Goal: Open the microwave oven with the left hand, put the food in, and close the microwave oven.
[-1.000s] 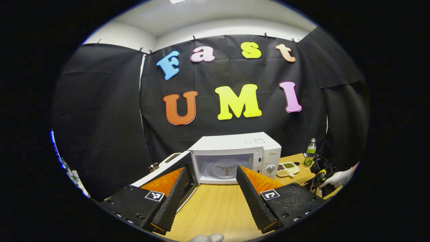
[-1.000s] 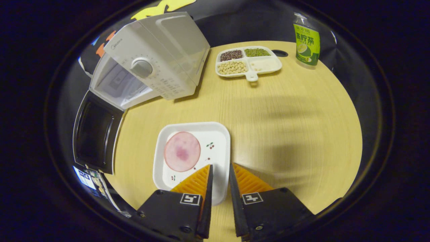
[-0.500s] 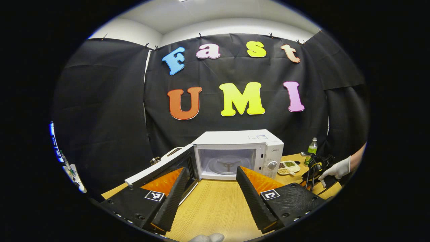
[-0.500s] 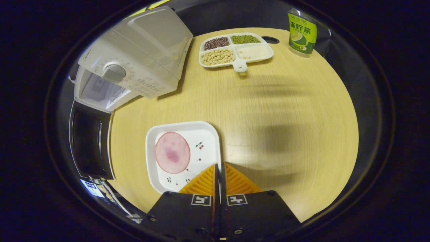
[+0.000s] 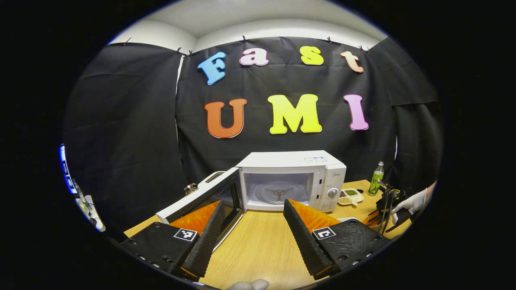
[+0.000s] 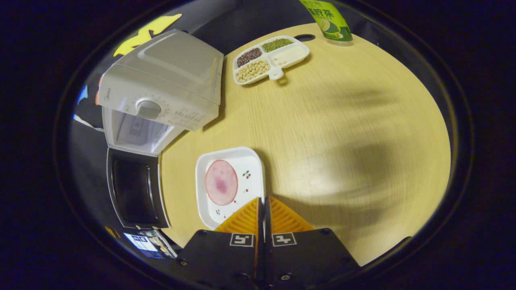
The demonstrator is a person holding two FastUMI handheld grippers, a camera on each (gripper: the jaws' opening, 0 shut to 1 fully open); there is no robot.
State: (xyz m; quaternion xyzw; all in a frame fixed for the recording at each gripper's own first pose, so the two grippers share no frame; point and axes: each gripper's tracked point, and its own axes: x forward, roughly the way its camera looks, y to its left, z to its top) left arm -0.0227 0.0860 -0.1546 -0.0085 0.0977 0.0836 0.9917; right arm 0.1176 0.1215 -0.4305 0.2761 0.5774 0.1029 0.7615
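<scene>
Microwave oven (image 5: pixel 292 181): white, on the wooden table (image 5: pixel 258 245) against the booth wall; control knob at its right front. Cavity open, glass turntable inside bare.
Door (image 5: pixel 205 199): swung out to the oven's left, dark window panel facing inward. In the right gripper view the door (image 6: pixel 135 188) lies just left of the plate.
Left gripper (image 5: pixel 254 211): jaws wide apart, nothing between them; held above the table in front of the open cavity, near the door's free edge but not touching it.
Right gripper (image 6: pixel 263 209): jaws pressed together over the right rim of the plate; the rim seems pinched between them, though the contact itself is hard to make out.
Food: a round pink slice of ham (image 6: pixel 221 182) lying flat on a white square plate (image 6: pixel 250 161) with small cherry prints. Plate is on or just above the table, in front of the oven, outside the cavity.
Gloved hand (image 5: pixel 411 203): at the far right of the left gripper view, holding the other gripper.
Divided dish (image 6: pixel 271 59): four compartments of beans and grains, right of the oven.
Green bottle (image 6: pixel 327 21): upright at the table's far edge, beyond the dish.
</scene>
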